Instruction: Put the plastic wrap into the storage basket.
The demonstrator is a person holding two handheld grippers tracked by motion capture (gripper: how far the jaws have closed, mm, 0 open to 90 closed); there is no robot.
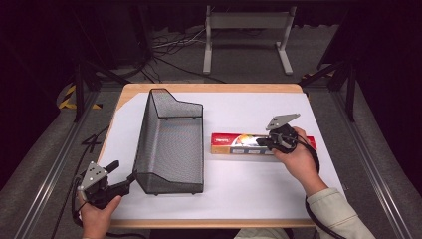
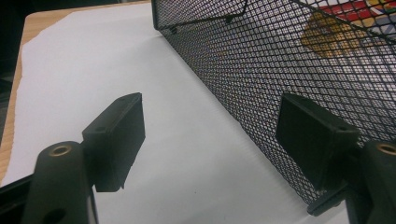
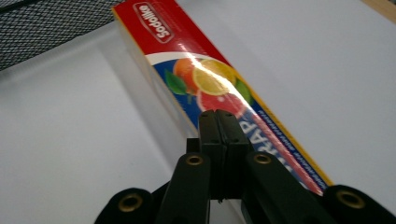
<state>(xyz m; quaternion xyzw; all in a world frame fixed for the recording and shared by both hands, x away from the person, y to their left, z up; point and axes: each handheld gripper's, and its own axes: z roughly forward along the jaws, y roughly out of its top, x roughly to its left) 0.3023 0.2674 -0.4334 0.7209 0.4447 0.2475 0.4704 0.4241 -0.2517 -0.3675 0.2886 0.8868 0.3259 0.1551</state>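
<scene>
Black and matte, the jaws of the right gripper (image 3: 219, 140) are pressed flat together with nothing between them, their tips over the top face of a long cardboard box (image 1: 239, 144). In the right gripper view the box (image 3: 205, 79) is glossy, with a red end panel carrying white lettering, printed orange, lemon and grapefruit slices on blue, and a thin yellow strip down one long edge; light glares off the fruit picture. From the high view it lies flat, parallel to the desk's near edge, in the right half of the desk, its left end just beside the basket. The person's right hand (image 1: 298, 159) wraps the gripper body, and a grey three-cornered plate (image 1: 282, 121) sits on top.

The left gripper (image 1: 124, 175) is at the near left corner of the desk, held in the left hand (image 1: 97, 216). Its jaws stand wide apart, holding nothing, with flat rectangular pads (image 2: 122, 140). One jaw is on each side of the near left corner of a black wire-mesh basket (image 1: 171, 144); whether either touches the mesh I cannot tell. The basket (image 2: 280, 60) is fine diamond mesh on a thin wire frame, long and rectangular, with a stepped rim, higher at the far end. A smooth white sheet (image 1: 249, 184) covers the pale wooden desk (image 1: 209, 88), leaving wood bare at the edges.
</scene>
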